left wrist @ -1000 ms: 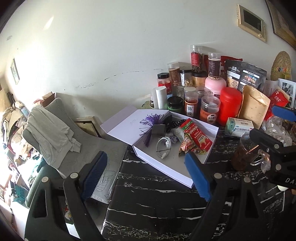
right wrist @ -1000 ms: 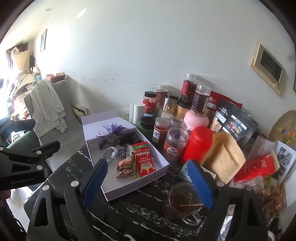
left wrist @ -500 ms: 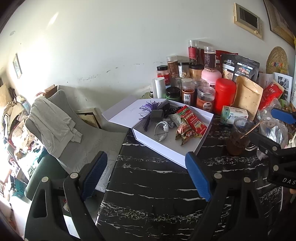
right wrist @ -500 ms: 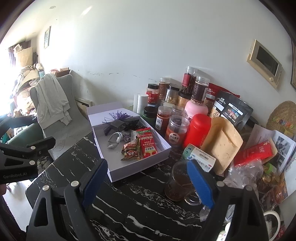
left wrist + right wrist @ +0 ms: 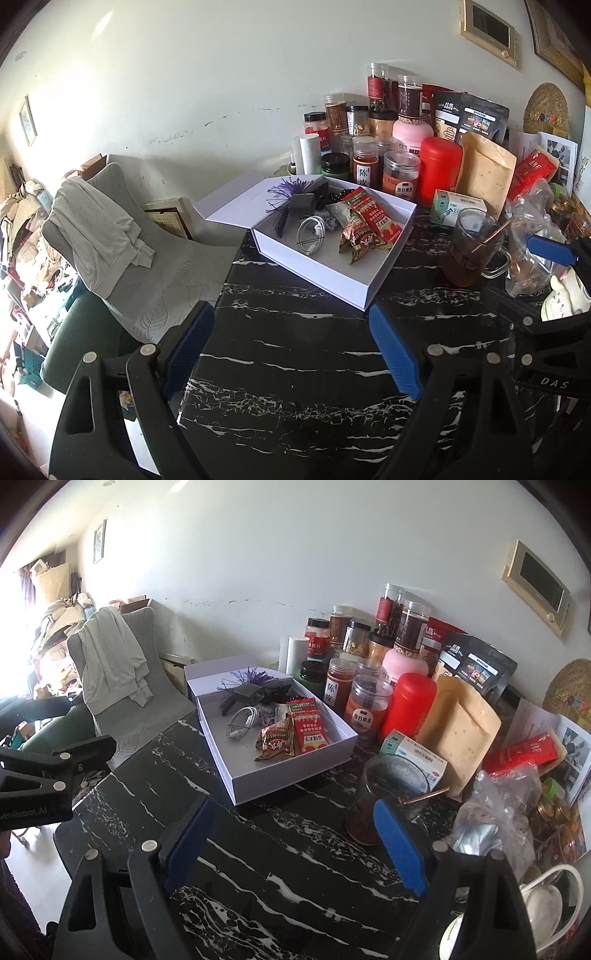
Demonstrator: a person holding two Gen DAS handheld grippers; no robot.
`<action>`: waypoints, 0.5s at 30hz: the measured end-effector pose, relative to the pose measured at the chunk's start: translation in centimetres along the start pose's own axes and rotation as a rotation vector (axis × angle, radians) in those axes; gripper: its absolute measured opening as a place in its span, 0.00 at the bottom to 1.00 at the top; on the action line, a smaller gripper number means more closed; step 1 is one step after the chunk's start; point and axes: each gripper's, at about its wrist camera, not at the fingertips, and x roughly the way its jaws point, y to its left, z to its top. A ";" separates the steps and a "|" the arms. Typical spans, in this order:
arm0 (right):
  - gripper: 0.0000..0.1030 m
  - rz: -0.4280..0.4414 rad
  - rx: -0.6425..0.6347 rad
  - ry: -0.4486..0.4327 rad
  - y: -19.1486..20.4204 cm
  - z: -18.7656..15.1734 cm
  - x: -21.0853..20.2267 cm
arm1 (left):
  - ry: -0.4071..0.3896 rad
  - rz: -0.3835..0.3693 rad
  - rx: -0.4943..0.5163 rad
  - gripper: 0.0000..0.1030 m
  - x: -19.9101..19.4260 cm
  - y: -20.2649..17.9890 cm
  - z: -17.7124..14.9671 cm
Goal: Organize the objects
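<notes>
A black marble-patterned table top with white veins [image 5: 295,354] is shown from both wrist views. A shallow white cardboard box with its hinged lid folded open [image 5: 343,273] [image 5: 258,771] is seen lying at an angle on the table, just in front of a crowded group of clear plastic spice jars with dark and red contents [image 5: 369,155] [image 5: 354,657]. Inside the box are seen a purple tassel [image 5: 291,188], a dark grey charger block [image 5: 302,201], a coiled white cable [image 5: 312,232] [image 5: 242,720] and red-and-brown snack sachets [image 5: 369,225] [image 5: 295,734]. A glass mug of dark liquid with a thin copper-coloured stirrer [image 5: 469,254] [image 5: 384,797] is placed to the right of the box, apart from it. The left gripper [image 5: 291,339] and the right gripper [image 5: 295,834] are held above bare table, blue-padded fingers [image 5: 391,354] [image 5: 399,845] spread wide, nothing grasped
</notes>
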 end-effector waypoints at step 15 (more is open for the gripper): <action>0.86 0.010 -0.020 0.007 0.7 -0.4 -0.3 | 0.019 -0.020 -0.014 0.83 0.4 0.3 -0.7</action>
